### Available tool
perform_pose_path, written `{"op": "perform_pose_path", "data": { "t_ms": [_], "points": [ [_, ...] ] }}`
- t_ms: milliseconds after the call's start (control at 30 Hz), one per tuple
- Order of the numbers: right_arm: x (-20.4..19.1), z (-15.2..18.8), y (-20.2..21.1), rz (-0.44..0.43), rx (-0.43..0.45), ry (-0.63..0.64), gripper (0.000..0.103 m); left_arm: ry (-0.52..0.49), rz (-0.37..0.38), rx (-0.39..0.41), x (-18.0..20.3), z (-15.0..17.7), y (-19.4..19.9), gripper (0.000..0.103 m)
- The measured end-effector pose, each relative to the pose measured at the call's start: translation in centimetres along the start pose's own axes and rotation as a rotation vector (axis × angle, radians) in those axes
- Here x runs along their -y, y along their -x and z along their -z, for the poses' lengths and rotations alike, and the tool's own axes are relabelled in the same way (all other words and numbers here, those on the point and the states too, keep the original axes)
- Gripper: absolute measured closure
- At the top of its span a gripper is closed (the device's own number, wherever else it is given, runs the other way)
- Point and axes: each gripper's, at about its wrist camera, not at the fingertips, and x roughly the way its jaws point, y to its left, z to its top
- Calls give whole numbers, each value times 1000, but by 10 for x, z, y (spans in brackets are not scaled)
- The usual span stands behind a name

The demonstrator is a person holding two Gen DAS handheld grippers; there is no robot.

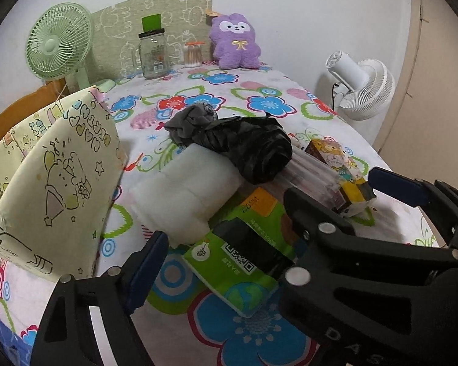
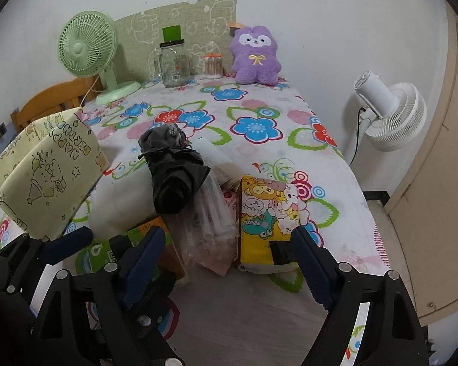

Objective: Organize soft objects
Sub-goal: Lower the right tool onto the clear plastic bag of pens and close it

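The right tool (image 2: pixel 229 262) is spread wide and empty, low over the near edge of the worktop (image 2: pixel 244 311). Its blue pads flank the near ends of a clear plastic sleeve (image 2: pixel 209 228) and a yellow cartoon tissue pack (image 2: pixel 264 213), neither touched yet. The left tool (image 1: pixel 229 274) is also spread with nothing in it, and straddles a green tissue pack (image 1: pixel 238 259) that lies flat between its fingers; from the right wrist view it sits just beside the right tool, on its left.

This looks like the reach phase: both tools lined up on the pile, no grasp made. The next move probably calls for the right tool to ease forward, centre on one item and close gently, since these packs would deform under a hard squeeze.

Further out, a black plastic bundle (image 2: pixel 177 183) rests on a white padded pack (image 1: pixel 186 195), with a grey cloth (image 1: pixel 187 122) behind it; whether the cloth is tied into the bundle is hard to tell. To the left stands a pale yellow fabric bin (image 1: pixel 55 183), open and upright, the likely destination. At the far edge sits a purple plush (image 2: pixel 255 55), well apart from both tools.
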Motion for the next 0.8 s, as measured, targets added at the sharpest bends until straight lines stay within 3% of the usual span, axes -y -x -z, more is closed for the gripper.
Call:
{"op": "perform_pose_path", "data": {
  "t_ms": [233, 400, 567, 800],
  "points": [
    [-3, -3, -3, -10, -4, 15, 27, -9, 11, 3, 0, 2, 3, 16],
    [-6, -4, -7, -25, -15, 40, 41, -2, 13, 12, -1, 3, 5, 15],
    [-13, -4, -10, -35, -19, 65, 45, 16, 1, 21, -4, 3, 3, 8],
    [-17, -4, -12, -59, -29, 63, 75, 41, 10, 3, -8, 5, 3, 5]
  ]
}}
